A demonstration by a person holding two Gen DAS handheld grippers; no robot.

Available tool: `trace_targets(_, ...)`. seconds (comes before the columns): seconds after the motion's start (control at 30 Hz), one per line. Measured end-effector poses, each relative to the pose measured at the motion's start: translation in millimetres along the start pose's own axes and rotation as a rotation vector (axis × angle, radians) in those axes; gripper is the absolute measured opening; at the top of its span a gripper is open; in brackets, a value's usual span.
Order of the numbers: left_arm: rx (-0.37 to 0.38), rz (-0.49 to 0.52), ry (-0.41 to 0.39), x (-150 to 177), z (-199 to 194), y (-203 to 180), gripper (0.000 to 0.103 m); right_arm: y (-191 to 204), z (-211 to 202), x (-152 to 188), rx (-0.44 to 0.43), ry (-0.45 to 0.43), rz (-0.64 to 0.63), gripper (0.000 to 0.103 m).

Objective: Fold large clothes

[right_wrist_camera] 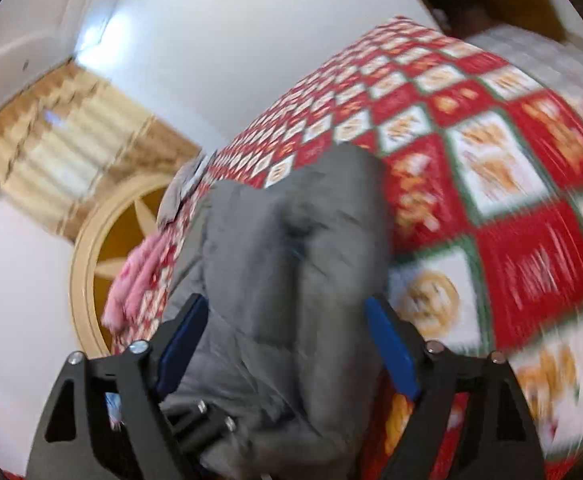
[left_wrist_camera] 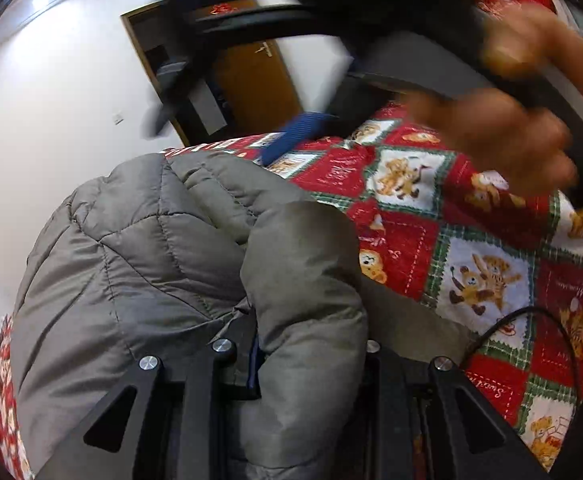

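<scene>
A grey quilted puffer jacket (left_wrist_camera: 163,256) lies bunched on a bed. In the left wrist view my left gripper (left_wrist_camera: 307,344) is shut on the jacket; a padded fold bulges up between its black fingers and hides the pads. The right gripper (left_wrist_camera: 283,144) shows blurred at the top, held by a hand (left_wrist_camera: 503,128), its blue pad above the jacket's far edge. In the right wrist view the jacket (right_wrist_camera: 291,264) lies below my right gripper (right_wrist_camera: 287,320), which is open, its blue pads (right_wrist_camera: 391,352) wide apart on either side of the fabric. The view is motion-blurred.
The bed carries a red, green and white teddy-bear quilt (left_wrist_camera: 431,248), also in the right wrist view (right_wrist_camera: 511,208). A brown door (left_wrist_camera: 251,80) and white wall are behind. A pink cloth (right_wrist_camera: 139,280) lies at the bed's edge. A black cable (left_wrist_camera: 531,320) crosses the quilt.
</scene>
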State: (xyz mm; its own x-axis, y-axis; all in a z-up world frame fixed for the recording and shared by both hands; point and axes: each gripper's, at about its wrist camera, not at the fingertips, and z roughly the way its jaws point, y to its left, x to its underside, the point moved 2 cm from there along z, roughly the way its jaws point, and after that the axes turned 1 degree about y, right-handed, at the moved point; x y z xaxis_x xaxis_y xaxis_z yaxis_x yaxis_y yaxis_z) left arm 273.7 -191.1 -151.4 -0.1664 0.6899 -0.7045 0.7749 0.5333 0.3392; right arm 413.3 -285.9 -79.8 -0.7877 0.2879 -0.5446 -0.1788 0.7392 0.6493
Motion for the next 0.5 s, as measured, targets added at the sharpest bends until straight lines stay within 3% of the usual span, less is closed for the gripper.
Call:
trace_targets(0.1, 0.013, 0.004, 0.000, -1, 0, 1, 0.027, 15, 27, -15, 0.018, 0.095, -0.063, 0.092)
trace_targets(0.17, 0.016, 0.011, -0.004, 0, -2, 0, 0.027, 32, 39, -18, 0.041, 0.135, -0.162, 0.083)
trace_targets(0.23, 0.014, 0.019, -0.016, 1, -5, 1, 0.027, 44, 51, -15, 0.028, 0.176, -0.262, 0.030)
trace_targets(0.27, 0.016, 0.022, -0.025, 1, -8, 1, 0.027, 48, 60, -14, 0.020, 0.208, -0.288, 0.025)
trace_targets(0.37, 0.013, 0.044, -0.044, 3, -27, 2, 0.033, 46, 77, -7, 0.045, 0.261, -0.343, 0.016)
trace_targets(0.43, 0.019, 0.053, -0.047, 9, -45, 2, 0.040, 36, 77, -7, 0.024, 0.260, -0.308, 0.012)
trace_targets(0.5, 0.023, 0.051, -0.068, 17, -72, 6, 0.056, 26, 70, -8, -0.013, 0.231, -0.248, 0.011)
